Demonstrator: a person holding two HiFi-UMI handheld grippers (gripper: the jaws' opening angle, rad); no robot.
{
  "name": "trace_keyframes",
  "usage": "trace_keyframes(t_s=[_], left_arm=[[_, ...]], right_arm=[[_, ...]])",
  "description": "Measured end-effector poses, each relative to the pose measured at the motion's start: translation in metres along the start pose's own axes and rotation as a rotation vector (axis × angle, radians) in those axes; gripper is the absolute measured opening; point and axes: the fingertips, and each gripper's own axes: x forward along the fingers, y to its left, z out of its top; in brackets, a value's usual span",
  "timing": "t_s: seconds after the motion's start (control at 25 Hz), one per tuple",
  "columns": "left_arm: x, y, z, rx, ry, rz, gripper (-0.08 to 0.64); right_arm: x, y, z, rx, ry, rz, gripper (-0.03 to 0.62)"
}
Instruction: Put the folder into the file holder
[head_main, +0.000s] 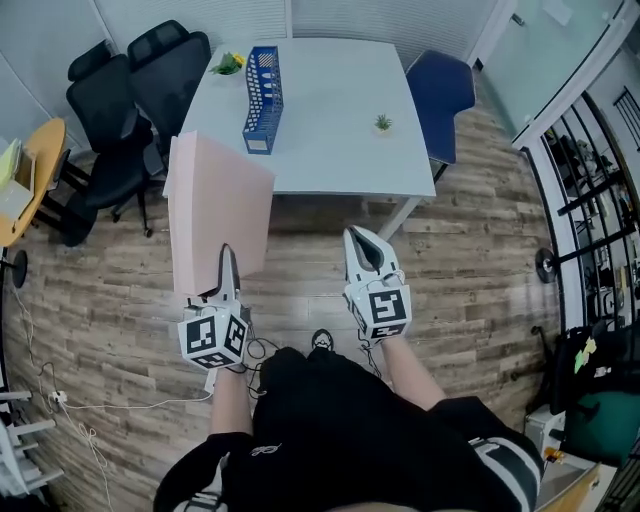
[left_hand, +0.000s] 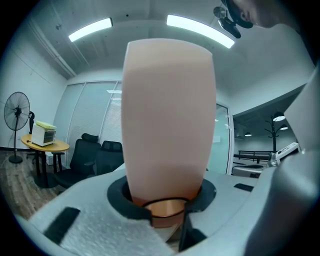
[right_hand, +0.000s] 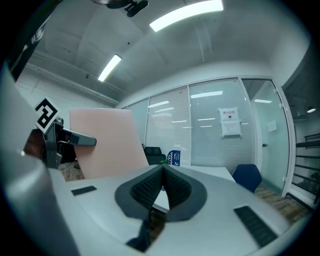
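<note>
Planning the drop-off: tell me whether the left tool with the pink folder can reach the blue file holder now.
Probably not yet: the file holder stands on the table, well beyond the left tool. Nothing blocks the way, only bare floor.

White table, black chairs, wood floor, glass walls.

The head view looks steeply down from above and behind the left claw and right claw. Each gripper view sits close behind its own jaws, facing level ahead; all three share the folder in the left claw.
</note>
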Motion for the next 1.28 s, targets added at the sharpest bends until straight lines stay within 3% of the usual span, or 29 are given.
trace_keyframes(t_s=[0.44, 0.76, 1.28], left_arm=[[0.081, 0.014, 0.008, 0.011, 0.008, 0.034, 0.127], [0.168, 0.037, 0.014, 0.009, 0.009, 0.049, 0.129], [0.279, 0.066, 0.025, -0.015, 0.026, 0.021, 0.129]], right_arm=[[0.062, -0.044, -0.014, 0.031, 0.024, 0.010, 0.005], [0.145, -0.085, -0.022, 0.015, 0.051, 0.013, 0.005], [0.278, -0.091, -0.006, -0.019, 0.069, 0.094, 0.005]])
